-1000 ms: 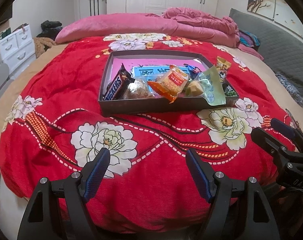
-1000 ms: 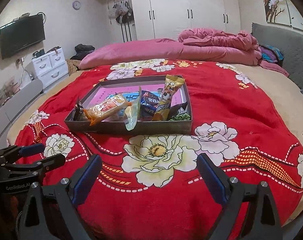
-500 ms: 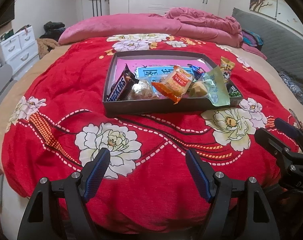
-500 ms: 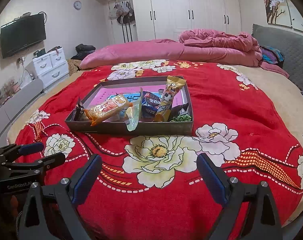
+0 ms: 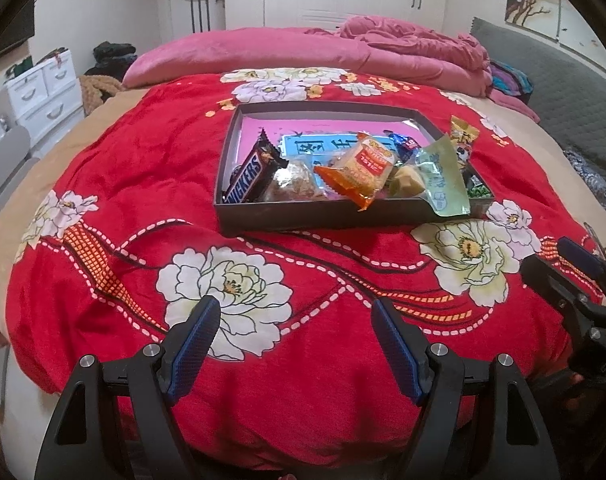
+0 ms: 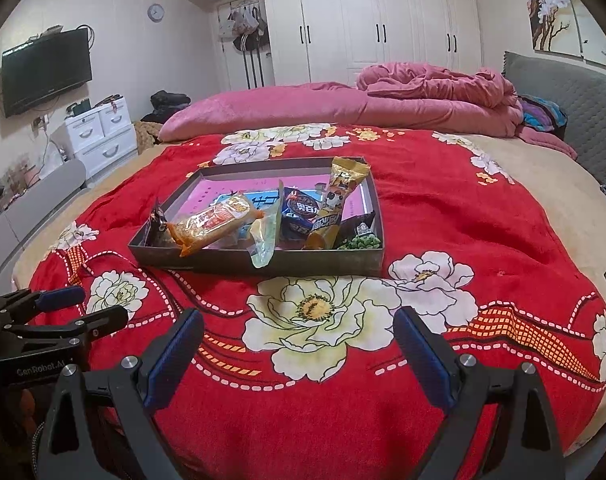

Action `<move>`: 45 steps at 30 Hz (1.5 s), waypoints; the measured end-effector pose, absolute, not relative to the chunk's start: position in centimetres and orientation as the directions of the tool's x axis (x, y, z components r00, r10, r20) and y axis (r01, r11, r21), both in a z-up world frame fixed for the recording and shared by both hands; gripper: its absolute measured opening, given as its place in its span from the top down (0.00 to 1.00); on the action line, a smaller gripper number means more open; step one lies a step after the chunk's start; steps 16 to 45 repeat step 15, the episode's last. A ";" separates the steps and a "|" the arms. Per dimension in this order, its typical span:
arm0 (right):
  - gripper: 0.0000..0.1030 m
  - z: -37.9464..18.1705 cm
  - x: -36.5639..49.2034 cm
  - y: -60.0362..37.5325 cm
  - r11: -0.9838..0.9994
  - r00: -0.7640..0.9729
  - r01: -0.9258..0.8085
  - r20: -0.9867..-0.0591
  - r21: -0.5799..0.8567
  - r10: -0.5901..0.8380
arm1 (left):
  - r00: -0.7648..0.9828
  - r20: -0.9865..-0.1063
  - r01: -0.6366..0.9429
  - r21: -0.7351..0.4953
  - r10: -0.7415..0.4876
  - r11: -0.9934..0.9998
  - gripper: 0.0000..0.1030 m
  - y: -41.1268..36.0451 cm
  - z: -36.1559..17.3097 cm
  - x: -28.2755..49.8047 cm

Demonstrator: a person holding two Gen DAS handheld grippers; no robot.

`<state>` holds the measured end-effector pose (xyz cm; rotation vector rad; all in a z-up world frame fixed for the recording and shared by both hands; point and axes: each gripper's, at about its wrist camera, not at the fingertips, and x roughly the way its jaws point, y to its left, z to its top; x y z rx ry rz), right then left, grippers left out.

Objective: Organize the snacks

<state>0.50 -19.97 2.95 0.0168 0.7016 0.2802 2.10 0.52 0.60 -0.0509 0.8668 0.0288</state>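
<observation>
Snacks (image 5: pixel 355 168) crowd the tray's (image 5: pixel 323 216) near wall; the green packet (image 5: pixel 443 184) overhangs it at five o'clock. Your left tool (image 5: pixel 293 332) and right tool (image 6: pixel 299 344) hang open and empty, so a low reach could snag that packet or shove the tray across the soft bed (image 5: pixel 143 184).

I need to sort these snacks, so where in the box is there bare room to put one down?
Free: the pink floor along the box's far wall. Crowded: the near half, from the Snickers to the green peas.

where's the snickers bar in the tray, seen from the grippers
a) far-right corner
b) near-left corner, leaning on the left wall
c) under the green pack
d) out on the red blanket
b: in the left wrist view the Snickers bar leans against the left wall of the tray, at its near-left corner.
</observation>
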 end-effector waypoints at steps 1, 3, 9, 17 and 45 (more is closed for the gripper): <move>0.07 2.9 0.6 -20.1 0.963 0.728 -0.246 -0.634 0.112 0.260 | 0.650 -0.760 -0.051 -0.028 0.012 0.998 0.23 0.6 0.6 2.1; 0.07 2.9 0.9 -20.2 0.965 0.731 -0.237 -0.633 0.114 0.254 | 0.665 -0.747 -0.056 -0.018 0.024 0.998 0.23 0.8 0.8 2.1; 0.07 2.7 1.5 -20.8 0.969 0.737 -0.216 -0.631 0.122 0.244 | 0.683 -0.728 -0.072 0.006 0.054 0.997 0.23 1.3 0.9 2.4; 0.07 2.7 3.2 -23.0 0.976 0.756 -0.143 -0.619 0.163 0.214 | 0.675 -0.729 -0.164 -0.003 0.110 0.987 0.23 4.4 0.7 4.4; 0.07 2.7 3.2 -23.0 0.976 0.756 -0.143 -0.619 0.163 0.214 | 0.675 -0.729 -0.164 -0.003 0.110 0.987 0.23 4.4 0.7 4.4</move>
